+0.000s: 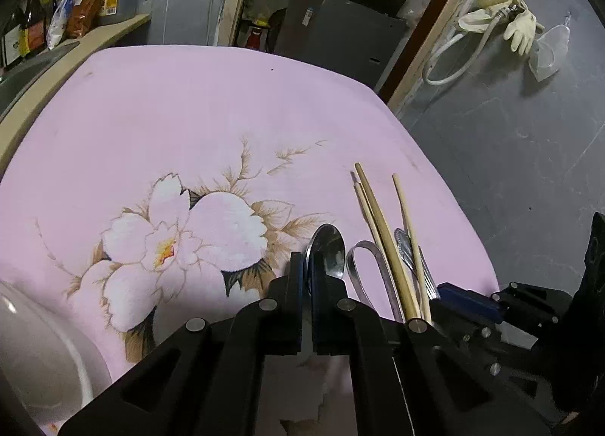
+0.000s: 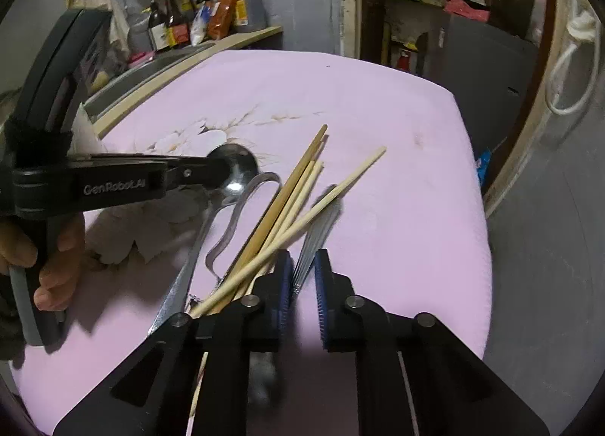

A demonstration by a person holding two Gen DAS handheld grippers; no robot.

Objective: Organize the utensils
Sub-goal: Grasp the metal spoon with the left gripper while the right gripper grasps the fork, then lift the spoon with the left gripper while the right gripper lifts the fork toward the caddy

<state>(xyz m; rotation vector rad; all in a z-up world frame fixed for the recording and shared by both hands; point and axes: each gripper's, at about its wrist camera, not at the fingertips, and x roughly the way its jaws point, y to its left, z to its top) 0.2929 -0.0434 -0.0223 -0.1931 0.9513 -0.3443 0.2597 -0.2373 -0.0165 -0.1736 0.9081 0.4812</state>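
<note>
Gripping the spoon (image 1: pixel 328 247) bowl edgewise in the clenched left tongs (image 1: pixel 308 277), just left of the chopsticks (image 2: pixel 298 194); clamping the right tongs (image 2: pixel 304 277) on a ridged metal handle (image 2: pixel 317 231) just right of the chopsticks, identity too blurred to tell. Risking, by judgement, a slip of the smooth spoon bowl from that narrow pinch, plus dragging the chopsticks lying across the metal pieces. Leaving open pink tabletop (image 1: pixel 189 114) left of and beyond the chopsticks, with the tabletop edge near on their right.
</note>
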